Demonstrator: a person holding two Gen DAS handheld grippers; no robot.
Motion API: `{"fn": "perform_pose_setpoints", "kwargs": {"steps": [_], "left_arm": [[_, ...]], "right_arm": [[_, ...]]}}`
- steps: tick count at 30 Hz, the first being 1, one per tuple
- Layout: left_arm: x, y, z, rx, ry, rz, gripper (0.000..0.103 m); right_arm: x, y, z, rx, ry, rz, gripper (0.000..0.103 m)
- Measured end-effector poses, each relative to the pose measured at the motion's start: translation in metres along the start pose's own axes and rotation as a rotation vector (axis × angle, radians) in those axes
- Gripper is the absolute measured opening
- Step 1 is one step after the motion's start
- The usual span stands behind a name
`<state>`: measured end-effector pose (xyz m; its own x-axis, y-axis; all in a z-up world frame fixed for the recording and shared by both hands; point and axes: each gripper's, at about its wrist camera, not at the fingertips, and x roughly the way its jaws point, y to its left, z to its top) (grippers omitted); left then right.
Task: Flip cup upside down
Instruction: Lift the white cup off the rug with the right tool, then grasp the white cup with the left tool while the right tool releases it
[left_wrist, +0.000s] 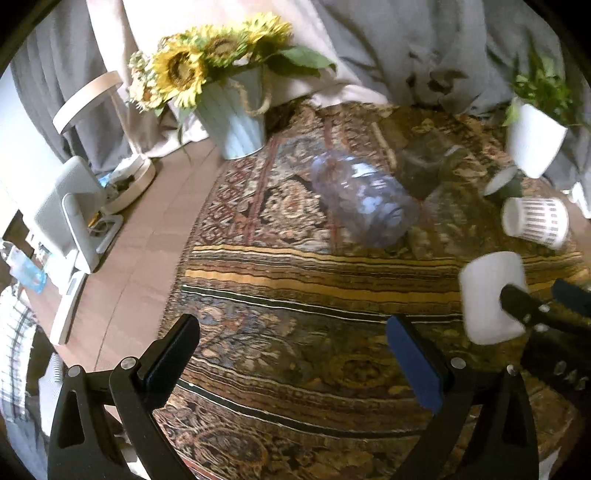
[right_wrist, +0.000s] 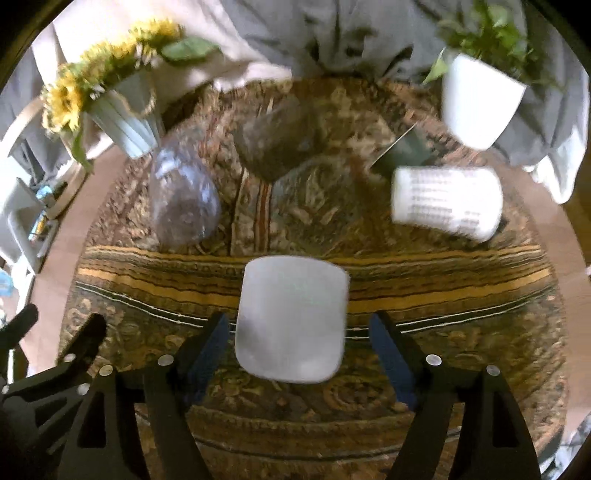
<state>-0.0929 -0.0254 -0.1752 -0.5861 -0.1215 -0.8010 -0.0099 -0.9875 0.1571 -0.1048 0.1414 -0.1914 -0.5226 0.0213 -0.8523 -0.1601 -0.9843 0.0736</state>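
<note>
A plain white cup (right_wrist: 291, 319) stands on the patterned rug, between the fingers of my right gripper (right_wrist: 297, 341). The jaws are open, with a gap on each side of the cup. The same cup shows in the left wrist view (left_wrist: 493, 295) at the right, with the right gripper's finger (left_wrist: 524, 306) in front of it. My left gripper (left_wrist: 295, 354) is open and empty over the rug. Other cups lie on their sides farther back: a clear bluish one (right_wrist: 183, 195), a dark glass one (right_wrist: 277, 144), a white patterned one (right_wrist: 447, 199) and a dark green one (right_wrist: 404, 151).
A white pot of sunflowers (left_wrist: 232, 114) stands at the rug's back left, and a white pot with a green plant (right_wrist: 476, 99) at the back right. Grey cloth hangs behind. White and wooden stands (left_wrist: 74, 206) sit on the floor at left.
</note>
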Motion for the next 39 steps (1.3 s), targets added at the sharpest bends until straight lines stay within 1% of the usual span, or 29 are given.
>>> {"fn": "perform_pose_setpoints", "kwargs": {"steps": [3, 6, 9, 16, 19, 22, 25, 27, 31, 35, 38, 39], "left_arm": [[-0.011, -0.011, -0.003, 0.012, -0.014, -0.035, 0.103], [-0.020, -0.030, -0.007, 0.026, -0.025, -0.091, 0.103], [-0.027, -0.055, -0.013, 0.051, -0.035, -0.136, 0.103], [-0.029, -0.102, -0.024, 0.076, -0.102, -0.188, 0.102], [-0.029, -0.114, -0.029, 0.090, -0.153, -0.181, 0.102], [-0.024, -0.127, -0.030, 0.132, -0.202, -0.149, 0.102], [-0.019, -0.134, -0.030, 0.139, -0.217, -0.154, 0.100], [-0.016, -0.139, -0.032, 0.143, -0.218, -0.161, 0.096], [-0.008, -0.150, -0.039, 0.151, -0.217, -0.148, 0.091], [0.001, -0.153, -0.042, 0.137, -0.193, -0.155, 0.078], [0.004, -0.154, -0.042, 0.124, -0.194, -0.159, 0.076], [0.006, -0.155, -0.042, 0.125, -0.190, -0.157, 0.071]], "right_arm": [[-0.027, -0.012, -0.003, 0.003, -0.053, -0.032, 0.078], [-0.043, -0.027, -0.009, 0.015, -0.077, -0.050, 0.078], [-0.051, -0.050, -0.018, 0.036, -0.074, -0.073, 0.078], [-0.051, -0.098, -0.037, 0.066, -0.063, -0.107, 0.078], [-0.047, -0.115, -0.045, 0.078, -0.063, -0.117, 0.078], [-0.040, -0.127, -0.051, 0.095, -0.049, -0.122, 0.078], [-0.034, -0.135, -0.055, 0.101, -0.034, -0.124, 0.078], [-0.031, -0.139, -0.058, 0.108, -0.027, -0.124, 0.078], [-0.026, -0.145, -0.061, 0.099, -0.017, -0.138, 0.078], [-0.022, -0.151, -0.062, 0.100, -0.014, -0.145, 0.078], [-0.021, -0.152, -0.063, 0.099, -0.012, -0.150, 0.078], [-0.021, -0.152, -0.063, 0.098, -0.011, -0.151, 0.078]]}}
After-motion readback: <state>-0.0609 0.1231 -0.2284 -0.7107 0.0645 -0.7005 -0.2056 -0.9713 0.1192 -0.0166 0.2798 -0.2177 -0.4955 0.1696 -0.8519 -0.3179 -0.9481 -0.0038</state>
